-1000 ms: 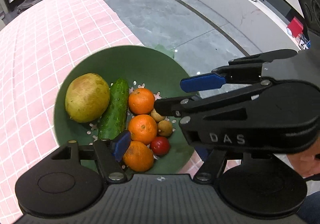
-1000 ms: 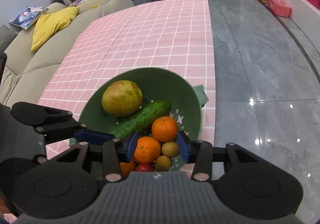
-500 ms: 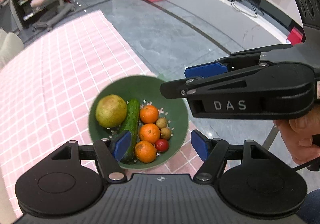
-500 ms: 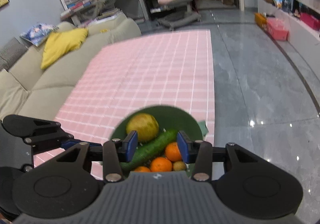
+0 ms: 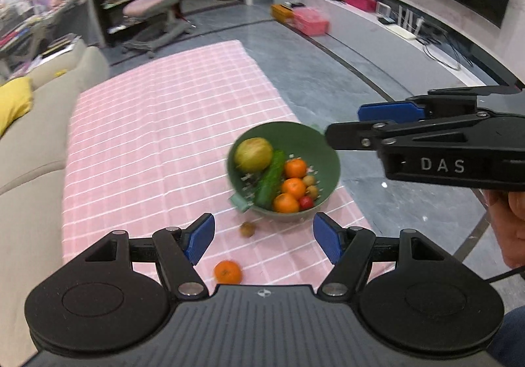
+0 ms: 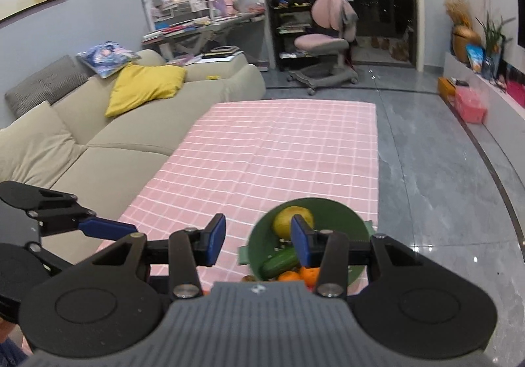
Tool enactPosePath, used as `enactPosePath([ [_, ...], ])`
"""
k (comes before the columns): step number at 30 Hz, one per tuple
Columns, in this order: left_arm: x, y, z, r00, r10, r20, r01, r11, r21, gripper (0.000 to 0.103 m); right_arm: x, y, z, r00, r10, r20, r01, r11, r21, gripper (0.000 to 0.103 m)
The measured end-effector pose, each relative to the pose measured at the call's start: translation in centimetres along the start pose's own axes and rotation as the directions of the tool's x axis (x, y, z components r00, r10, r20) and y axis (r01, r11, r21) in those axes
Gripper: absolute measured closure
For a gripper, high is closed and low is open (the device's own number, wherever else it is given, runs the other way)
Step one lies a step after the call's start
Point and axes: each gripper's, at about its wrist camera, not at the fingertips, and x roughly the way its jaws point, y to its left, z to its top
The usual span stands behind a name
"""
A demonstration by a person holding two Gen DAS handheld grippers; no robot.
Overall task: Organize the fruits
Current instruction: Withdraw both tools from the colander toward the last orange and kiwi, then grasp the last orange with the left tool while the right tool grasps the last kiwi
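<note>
Above pink tablecloth, both grippers raised, agape.

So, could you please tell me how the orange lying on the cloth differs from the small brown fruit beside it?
The orange is bright orange, while the small brown fruit is dull brown. The orange is clearly bigger than the brown fruit. The orange lies nearer the left gripper, the brown fruit closer to the green bowl. Both are roundish and sit loose on the pink checked cloth, outside the bowl.
</note>
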Motion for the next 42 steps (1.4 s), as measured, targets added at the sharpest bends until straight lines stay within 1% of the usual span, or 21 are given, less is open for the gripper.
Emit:
enactPosePath([
  [4,-2.5,1.3,-2.2,0.999,0.017,0.037,-0.015,0.999,-0.050,0.022,-1.2,1.8,-0.9,1.000,0.000,0.008,0.000,1.000,-0.023,0.062],
  [7,-3.2,2.3,-3.9,0.998,0.029,0.047,-0.025,0.995,-0.094,0.022,-1.6,2.5,-1.8,1.000,-0.002,0.005,0.003,1.000,-0.018,0.062],
  [10,-2.9,2.9,-5.9,0.998,0.049,0.044,-0.044,0.992,-0.119,0.022,-1.7,2.7,-3.4,1.000,-0.010,-0.002,0.010,1.000,0.020,0.062],
  [13,-2.3,3.3,-8.0,0.997,0.061,0.039,-0.056,0.991,-0.123,0.022,-1.2,2.6,-5.3,1.000,-0.021,-0.020,0.022,0.997,0.078,0.062],
  [17,-1.0,3.2,-11.1,0.997,0.037,0.073,-0.028,0.992,-0.120,0.022,0.4,2.7,-7.9,0.997,-0.036,-0.065,0.046,0.988,0.151,0.062],
  [21,1.6,3.1,-13.0,0.998,0.021,0.063,-0.016,0.996,-0.087,0.022,2.9,3.3,-9.8,0.995,-0.026,-0.093,0.045,0.978,0.206,0.062],
  [24,3.5,3.2,-14.0,0.998,0.016,0.061,-0.012,0.998,-0.061,0.022,5.3,4.0,-11.1,0.992,-0.043,-0.117,0.066,0.977,0.201,0.062],
  [28,6.9,3.5,-14.7,0.999,0.009,0.051,-0.010,1.000,0.016,0.022,8.0,4.4,-12.4,0.989,-0.057,-0.134,0.082,0.978,0.192,0.062],
  [33,10.0,4.6,-14.7,0.997,-0.022,0.068,0.015,0.995,0.103,0.022,11.3,3.8,-13.3,0.988,-0.055,-0.141,0.083,0.975,0.205,0.062],
  [37,11.8,5.3,-14.2,0.996,-0.059,0.073,0.045,0.983,0.181,0.024,13.5,3.6,-13.9,0.989,-0.058,-0.137,0.086,0.975,0.207,0.062],
  [42,13.6,6.3,-13.8,0.992,-0.110,0.065,0.093,0.971,0.221,0.024,15.6,3.1,-14.4,0.989,-0.064,-0.132,0.091,0.973,0.211,0.062],
])
